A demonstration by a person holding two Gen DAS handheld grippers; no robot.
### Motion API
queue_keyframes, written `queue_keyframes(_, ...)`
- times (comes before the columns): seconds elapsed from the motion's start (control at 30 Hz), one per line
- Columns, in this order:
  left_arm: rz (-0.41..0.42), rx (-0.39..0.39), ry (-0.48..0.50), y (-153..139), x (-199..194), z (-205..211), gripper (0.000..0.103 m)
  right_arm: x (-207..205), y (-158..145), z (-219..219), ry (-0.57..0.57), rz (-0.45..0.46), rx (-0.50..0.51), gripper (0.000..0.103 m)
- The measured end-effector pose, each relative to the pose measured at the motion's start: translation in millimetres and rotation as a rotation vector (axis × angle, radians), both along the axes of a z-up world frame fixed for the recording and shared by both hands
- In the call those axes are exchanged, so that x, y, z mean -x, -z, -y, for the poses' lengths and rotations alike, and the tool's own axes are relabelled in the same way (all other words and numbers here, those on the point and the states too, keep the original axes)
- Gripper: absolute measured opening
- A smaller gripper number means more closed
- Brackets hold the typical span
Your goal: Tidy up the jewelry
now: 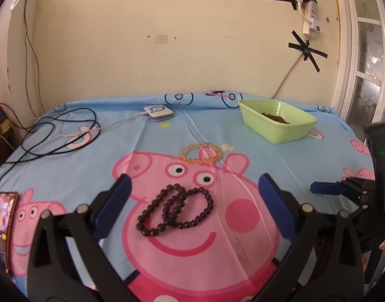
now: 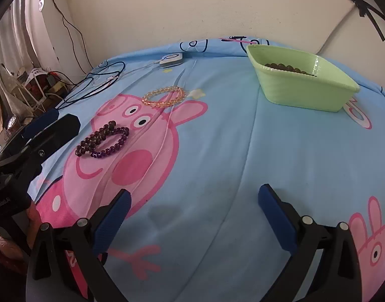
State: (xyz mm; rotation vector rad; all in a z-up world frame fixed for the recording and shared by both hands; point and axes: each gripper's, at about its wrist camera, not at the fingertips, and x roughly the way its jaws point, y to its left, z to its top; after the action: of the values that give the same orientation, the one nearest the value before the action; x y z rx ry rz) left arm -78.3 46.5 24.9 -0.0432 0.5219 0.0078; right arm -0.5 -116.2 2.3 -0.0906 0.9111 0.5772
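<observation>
When reading from the left edge, start with the left gripper [image 1: 195, 180]: spread fully wide, holding nothing, tilted forward and down. Find the dark bead bracelets [image 1: 174, 206] framed squarely between its two blue pads [image 1: 124, 183], flat on the cartoon-pig cloth [image 1: 305, 156] and touched by neither pad. Count two overlapping loops, the browner to the left and the purple to the right. Read the pair's long axis as running lower-left to upper-right, roughly across the jaw gap, not along it. Judge from this a short drop and a squeeze across the overlap, perhaps with a slight roll to meet the heap at its narrow waist.

Further ahead, just past the dark pair, note the amber bracelet [image 1: 201, 153], lying flat and well clear of both tools. Beyond and to the right, near the wall, see the green tray [image 1: 280, 128] with brown beads already inside, the likely place for the rest.

At far right, mark the right gripper [image 2: 195, 196]: also wide open and empty, over bare blue cloth, with the dark bracelets well off to its upper left. Take the left hand as the nearer one for that pair, and the right as closer to the tray.
</observation>
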Motion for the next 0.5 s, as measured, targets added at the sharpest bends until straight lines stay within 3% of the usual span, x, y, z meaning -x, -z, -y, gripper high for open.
queue_keyframes(0.23,-0.188,0.257,0.017,17.5,-3.6,-69.6,0.097,8.9,0.9,-4.4,-0.010,0.015,0.031,0.079)
queue_keyframes(0.4,-0.231,0.254,0.017,18.4,0.4,-95.7,0.080,9.4,0.3,-3.4,-0.004,0.019,0.022,0.075)
queue_keyframes(0.5,-0.266,0.257,0.043,19.3,-3.3,-101.1,0.065,10.2,-1.6,-2.3,0.000,0.031,0.019,0.053)
